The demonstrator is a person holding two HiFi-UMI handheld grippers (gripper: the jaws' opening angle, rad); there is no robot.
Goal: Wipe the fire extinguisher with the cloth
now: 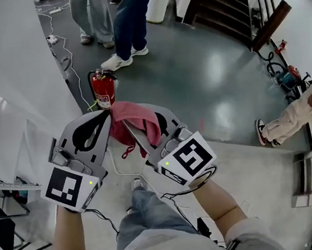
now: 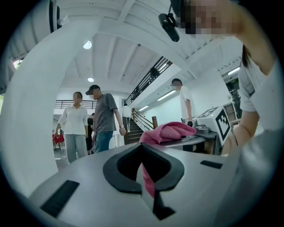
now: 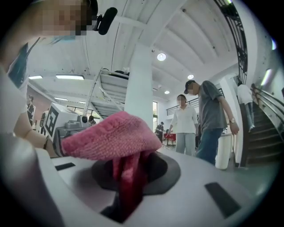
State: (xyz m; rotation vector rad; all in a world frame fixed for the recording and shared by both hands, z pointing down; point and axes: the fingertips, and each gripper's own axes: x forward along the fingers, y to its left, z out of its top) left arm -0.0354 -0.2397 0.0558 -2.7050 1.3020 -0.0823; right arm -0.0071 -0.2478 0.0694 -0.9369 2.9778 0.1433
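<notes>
Both handheld grippers are raised together with a pink knitted cloth (image 1: 140, 119) bunched between them. The left gripper (image 2: 143, 153) has its jaws closed on a thin fold of it, and the right gripper (image 3: 128, 170) pinches a thicker wad. Beyond them, a small red fire extinguisher (image 1: 104, 91) stands upright on the glossy grey floor (image 1: 201, 77), close beside a white wall (image 1: 15, 70) and apart from the cloth.

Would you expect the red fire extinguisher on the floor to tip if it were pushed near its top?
Possibly: the fire extinguisher stands upright and is tall and narrow. It is probably heavy for its size, so light wiping should hardly shift it. The glossy floor might let it slide.
</notes>
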